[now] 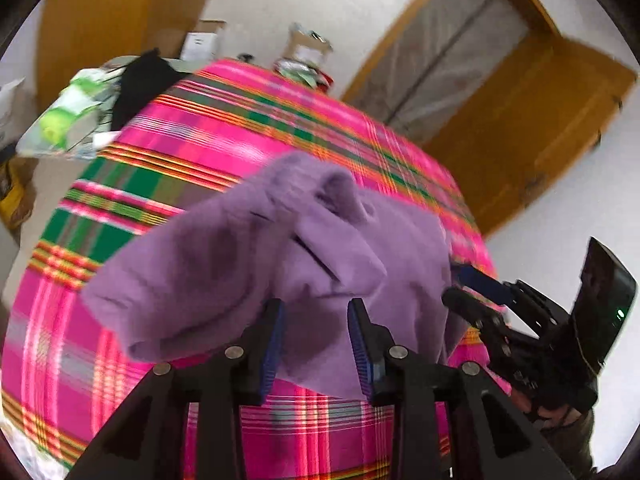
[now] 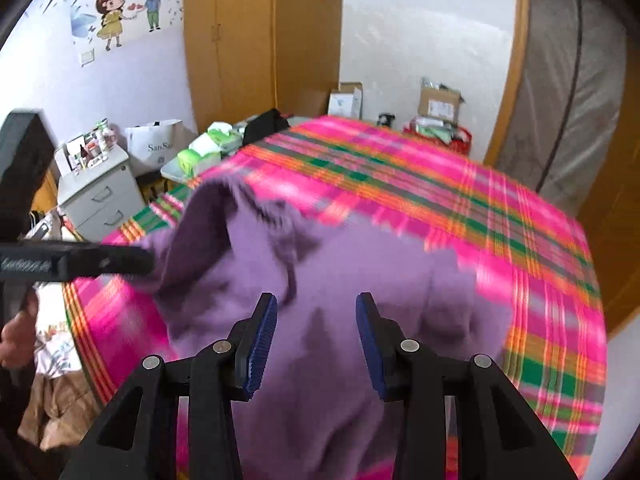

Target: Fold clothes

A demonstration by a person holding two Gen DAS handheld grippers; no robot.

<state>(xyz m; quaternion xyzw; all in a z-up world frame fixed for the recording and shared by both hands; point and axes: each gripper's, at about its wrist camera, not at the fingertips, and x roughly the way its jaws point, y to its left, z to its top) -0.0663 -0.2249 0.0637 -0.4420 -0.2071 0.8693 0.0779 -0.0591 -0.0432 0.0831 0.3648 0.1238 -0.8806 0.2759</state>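
My left gripper (image 1: 316,344), nearest the lens, has its jaws parted and holds nothing; my right gripper (image 2: 316,344) is likewise parted and empty. The purple garment (image 1: 256,256) lies crumpled on the plaid bed (image 1: 208,128), directly ahead of and below both grippers, no pad pressing it. Its long axis runs roughly crosswise between my hands, one bunched end raised toward the left. Each hand is about equally near its own end. Both grippers slant downward onto the cloth. Next move, I judge: regrasp an edge.
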